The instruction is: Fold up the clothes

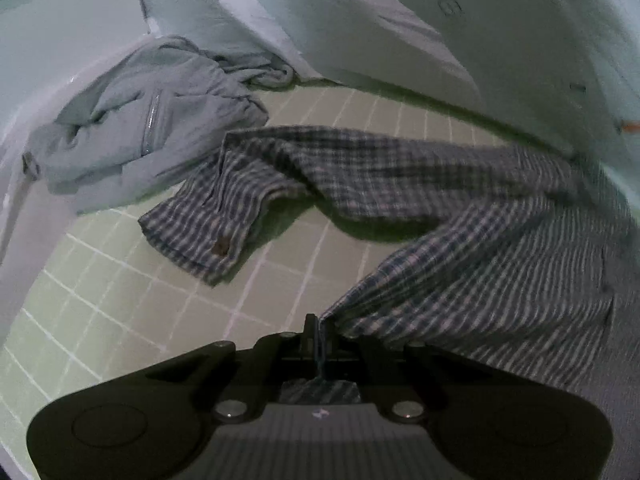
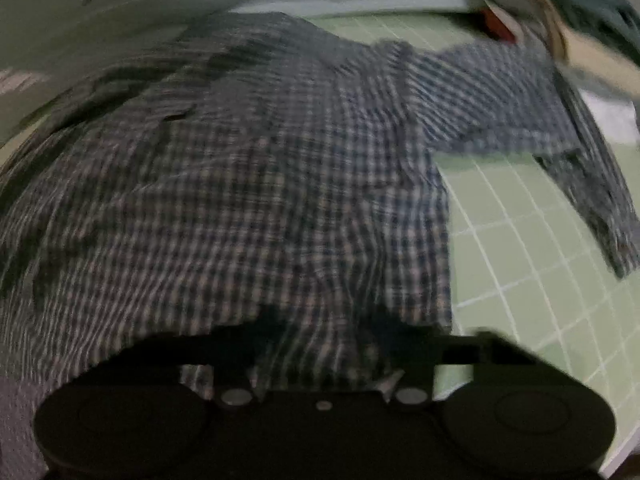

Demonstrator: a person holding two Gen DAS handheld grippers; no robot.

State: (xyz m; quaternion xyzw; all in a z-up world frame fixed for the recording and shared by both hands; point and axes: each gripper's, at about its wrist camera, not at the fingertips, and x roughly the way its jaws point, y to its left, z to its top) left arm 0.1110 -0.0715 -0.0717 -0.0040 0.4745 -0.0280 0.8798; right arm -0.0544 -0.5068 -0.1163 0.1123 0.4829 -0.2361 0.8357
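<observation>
A dark blue and white checked shirt lies partly lifted over the green grid mat. One sleeve with a buttoned cuff rests on the mat. My left gripper is shut on the shirt's edge, the cloth pinched between its fingers. In the right wrist view the shirt fills most of the frame and drapes over my right gripper, hiding its fingertips; cloth runs into the jaws. Its other sleeve stretches to the right.
A crumpled light grey-blue garment with a zip lies at the mat's far left. White bedding or sheets rise behind the mat. A pile of other clothes sits at the right wrist view's top right. Green mat shows to the right.
</observation>
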